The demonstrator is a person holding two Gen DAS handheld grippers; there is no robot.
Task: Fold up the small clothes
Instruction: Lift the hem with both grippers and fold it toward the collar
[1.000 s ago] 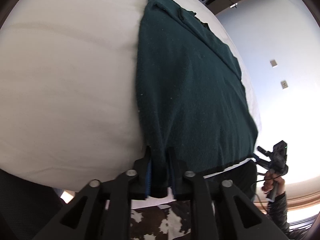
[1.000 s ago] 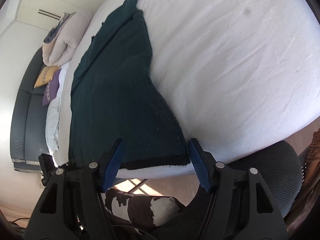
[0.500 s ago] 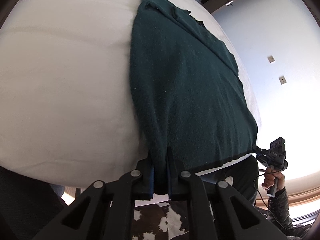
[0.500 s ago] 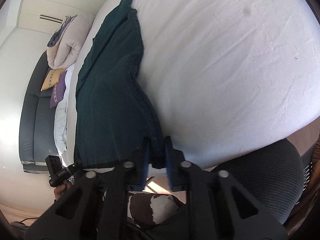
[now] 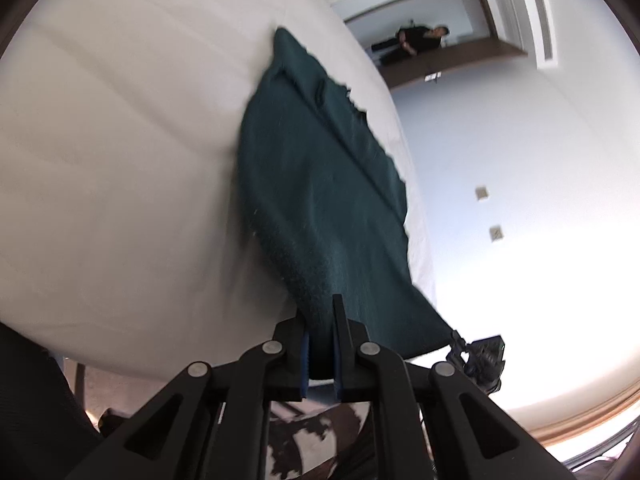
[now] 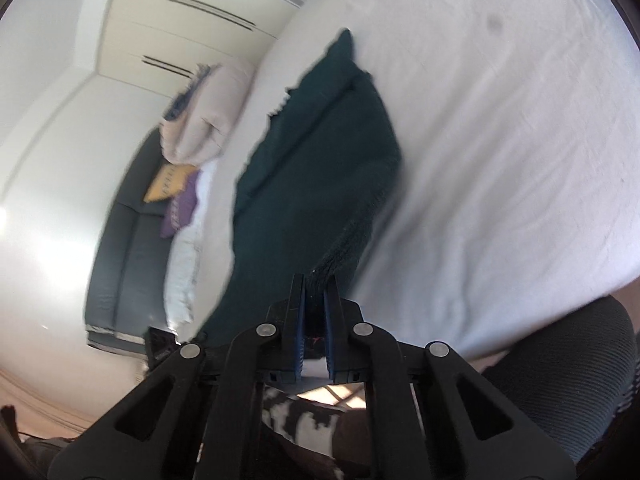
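A dark green knitted garment (image 5: 320, 184) lies along the white bed (image 5: 120, 160), its far end flat and its near end lifted off the sheet. My left gripper (image 5: 320, 320) is shut on one near corner of it. My right gripper (image 6: 315, 300) is shut on the other near corner of the garment (image 6: 320, 168), which hangs taut between the two. The right gripper also shows in the left wrist view (image 5: 480, 354) at the garment's far hem corner.
A rolled beige duvet (image 6: 208, 112), a yellow cushion (image 6: 168, 176) and a purple cushion (image 6: 180, 210) lie on a dark sofa (image 6: 124, 256) beyond the bed. A black mesh chair (image 6: 568, 368) stands at the bed's near edge. A cow-pattern rug (image 5: 312, 436) is below.
My right gripper went from open around the hem to shut on its corner. Both grippers then lifted the near end of the garment up off the bed.
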